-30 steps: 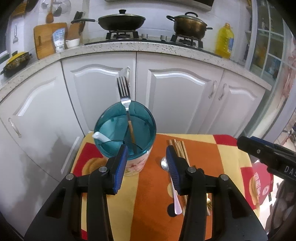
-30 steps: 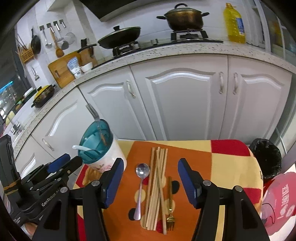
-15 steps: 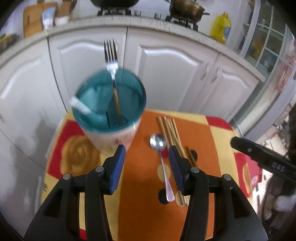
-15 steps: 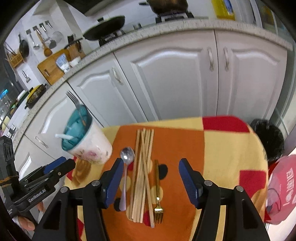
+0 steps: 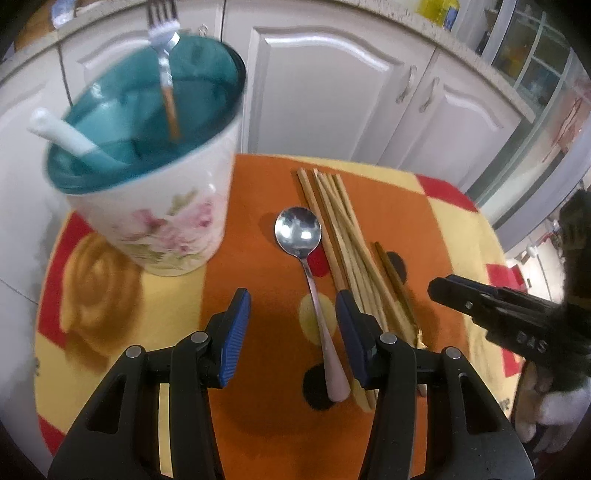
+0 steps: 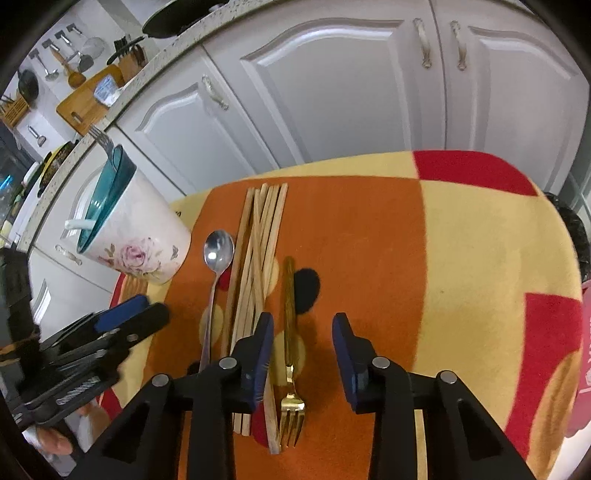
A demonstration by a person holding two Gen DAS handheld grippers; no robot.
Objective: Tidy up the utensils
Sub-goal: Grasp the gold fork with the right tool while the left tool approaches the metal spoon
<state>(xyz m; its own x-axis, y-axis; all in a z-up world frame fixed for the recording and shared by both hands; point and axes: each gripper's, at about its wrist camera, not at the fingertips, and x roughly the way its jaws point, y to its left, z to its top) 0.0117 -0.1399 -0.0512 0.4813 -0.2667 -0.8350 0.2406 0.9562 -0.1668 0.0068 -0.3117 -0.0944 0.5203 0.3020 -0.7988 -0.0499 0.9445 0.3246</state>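
Both tools have dropped closer to the tabletop [image 6: 480, 229]. The right tool [image 6: 303, 354] is closing, straddling the gold fork [image 6: 290, 369] without touching; the left tool [image 5: 291, 336] stands spread over the spoon [image 5: 306, 266] mid-tabletop.

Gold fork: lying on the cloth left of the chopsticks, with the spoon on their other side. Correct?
No. In the right wrist view the gold fork lies right of the chopsticks; the spoon is on their left, all on the cloth.

Home kitchen (white cabinets [image 6: 332, 92], seemingly a pan [image 6: 173, 18])
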